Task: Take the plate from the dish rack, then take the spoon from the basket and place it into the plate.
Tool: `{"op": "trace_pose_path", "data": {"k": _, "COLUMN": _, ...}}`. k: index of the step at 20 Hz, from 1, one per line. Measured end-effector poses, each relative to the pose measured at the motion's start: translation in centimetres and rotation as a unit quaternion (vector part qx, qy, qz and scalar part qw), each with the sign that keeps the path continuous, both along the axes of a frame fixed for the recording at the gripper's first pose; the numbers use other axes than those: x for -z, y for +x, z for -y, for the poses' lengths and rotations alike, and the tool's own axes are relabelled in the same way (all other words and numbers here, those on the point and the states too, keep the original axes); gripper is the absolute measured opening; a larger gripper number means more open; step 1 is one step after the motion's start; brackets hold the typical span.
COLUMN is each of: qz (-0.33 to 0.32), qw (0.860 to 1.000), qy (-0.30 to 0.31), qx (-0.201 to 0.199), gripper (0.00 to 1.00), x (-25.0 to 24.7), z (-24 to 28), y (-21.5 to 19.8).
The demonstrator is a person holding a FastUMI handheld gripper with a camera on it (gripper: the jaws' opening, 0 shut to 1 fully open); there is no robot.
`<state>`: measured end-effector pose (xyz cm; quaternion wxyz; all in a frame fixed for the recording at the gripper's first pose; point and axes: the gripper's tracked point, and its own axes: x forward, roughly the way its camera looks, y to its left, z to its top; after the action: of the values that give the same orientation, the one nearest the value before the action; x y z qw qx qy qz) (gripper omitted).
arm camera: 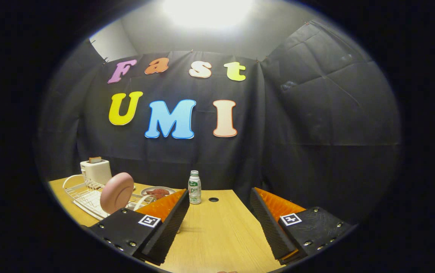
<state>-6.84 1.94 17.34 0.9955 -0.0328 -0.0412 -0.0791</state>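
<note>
A pink plate [116, 192] stands upright on its edge in a white wire dish rack [80, 194], off to the left beyond the left finger. My gripper [219, 223] is open above the wooden table [221, 235], its two fingers wide apart with nothing between them. The plate is left of the left finger and apart from it. The left finger hides part of the rack's near end.
A white toaster [96, 170] with a slice in it stands behind the rack. A shallow dish [158, 191] with reddish food lies past the rack. A small white bottle [194, 187] stands ahead between the fingers, next to a round cable hole [213, 199].
</note>
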Motion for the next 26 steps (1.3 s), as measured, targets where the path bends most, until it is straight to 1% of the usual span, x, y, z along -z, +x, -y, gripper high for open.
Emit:
{"op": "trace_pose_path", "data": {"k": 2, "qz": -0.001, "qw": 1.000, "qy": -0.005, "qx": -0.011, "gripper": 0.99, "x": -1.2, "z": -2.2, "y": -0.7}}
{"op": "trace_pose_path", "data": {"k": 4, "qz": 0.006, "qw": 1.000, "qy": 0.004, "qx": -0.027, "gripper": 0.99, "x": -2.9, "z": -4.7, "y": -1.1}}
{"op": "trace_pose_path", "data": {"k": 8, "qz": 0.019, "qw": 0.997, "qy": 0.015, "qx": -0.067, "gripper": 0.99, "x": -5.2, "z": -9.4, "y": -0.8}}
{"op": "trace_pose_path", "data": {"k": 10, "qz": 0.022, "qw": 0.996, "qy": 0.019, "qx": -0.089, "gripper": 0.99, "x": -5.9, "z": -11.5, "y": 0.0}}
{"op": "trace_pose_path", "data": {"k": 14, "qz": 0.011, "qw": 0.993, "qy": 0.018, "qx": -0.112, "gripper": 0.99, "x": -6.4, "z": -14.3, "y": 2.7}}
{"op": "trace_pose_path", "data": {"k": 20, "qz": -0.057, "qw": 0.987, "qy": 0.027, "qx": -0.150, "gripper": 0.99, "x": -4.9, "z": -18.4, "y": 8.1}}
{"op": "trace_pose_path", "data": {"k": 23, "qz": -0.107, "qw": 0.979, "qy": 0.029, "qx": -0.170, "gripper": 0.99, "x": -2.8, "z": -20.1, "y": 10.8}}
{"op": "trace_pose_path", "data": {"k": 26, "qz": -0.170, "qw": 0.968, "qy": 0.039, "qx": -0.179, "gripper": 0.99, "x": 0.1, "z": -21.5, "y": 13.2}}
